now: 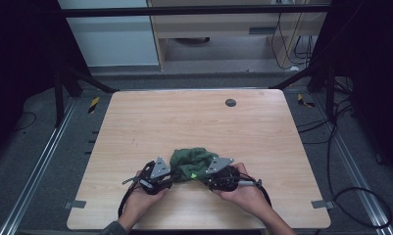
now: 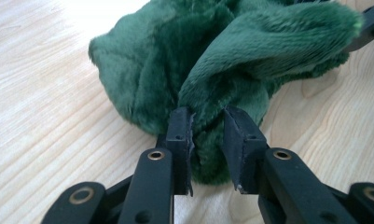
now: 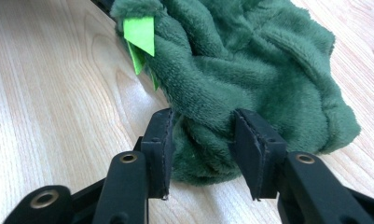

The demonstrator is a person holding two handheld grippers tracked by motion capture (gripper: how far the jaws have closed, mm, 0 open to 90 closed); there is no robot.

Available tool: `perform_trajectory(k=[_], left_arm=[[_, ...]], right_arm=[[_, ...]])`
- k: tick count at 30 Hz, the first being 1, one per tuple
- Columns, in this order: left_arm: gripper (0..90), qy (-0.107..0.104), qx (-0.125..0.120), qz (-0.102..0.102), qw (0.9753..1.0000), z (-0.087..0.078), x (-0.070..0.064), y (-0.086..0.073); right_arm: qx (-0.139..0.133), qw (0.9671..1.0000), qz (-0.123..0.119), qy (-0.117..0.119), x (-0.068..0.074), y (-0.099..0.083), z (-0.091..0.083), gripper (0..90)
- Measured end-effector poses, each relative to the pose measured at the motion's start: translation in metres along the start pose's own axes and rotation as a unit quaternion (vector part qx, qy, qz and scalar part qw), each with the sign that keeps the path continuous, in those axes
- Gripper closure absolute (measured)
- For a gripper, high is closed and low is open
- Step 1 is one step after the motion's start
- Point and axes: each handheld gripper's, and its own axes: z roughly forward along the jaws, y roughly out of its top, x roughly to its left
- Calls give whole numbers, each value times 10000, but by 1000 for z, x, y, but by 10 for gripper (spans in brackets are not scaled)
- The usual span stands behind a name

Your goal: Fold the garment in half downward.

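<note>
- While both hands meet near the front of the table (image 1: pixel 135 117), the green plush cloth (image 1: pixel 193 160) lies bunched between them on the wood;
- the left gripper (image 2: pixel 208 135) pinches a thick fold, its pads sunk into the pile on either side;
- the right gripper (image 3: pixel 201 140) sits wider, its pads (image 3: pixel 159 140) squeezing a fatter bunch, just below a bright green tag (image 3: pixel 140 35).
</note>
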Motion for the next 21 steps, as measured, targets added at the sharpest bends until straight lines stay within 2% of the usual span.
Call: perform_trajectory(k=[5,9,17,21], left_arm=[[716,-12,-10,-40,10000,0,0,-4],[716,9,-14,-54,10000,-1,1,-4],[715,275,-163,-158,9994,0,8,-2],[691,290,-236,-188,9991,-1,8,0]], right_arm=[[65,9999,-71,-28,-1,-3,-1,543],[84,9999,-13,-77,-4,-5,0,503],[117,9994,194,-264,-13,-8,4,403],[148,9991,241,-315,-12,-9,4,349]])
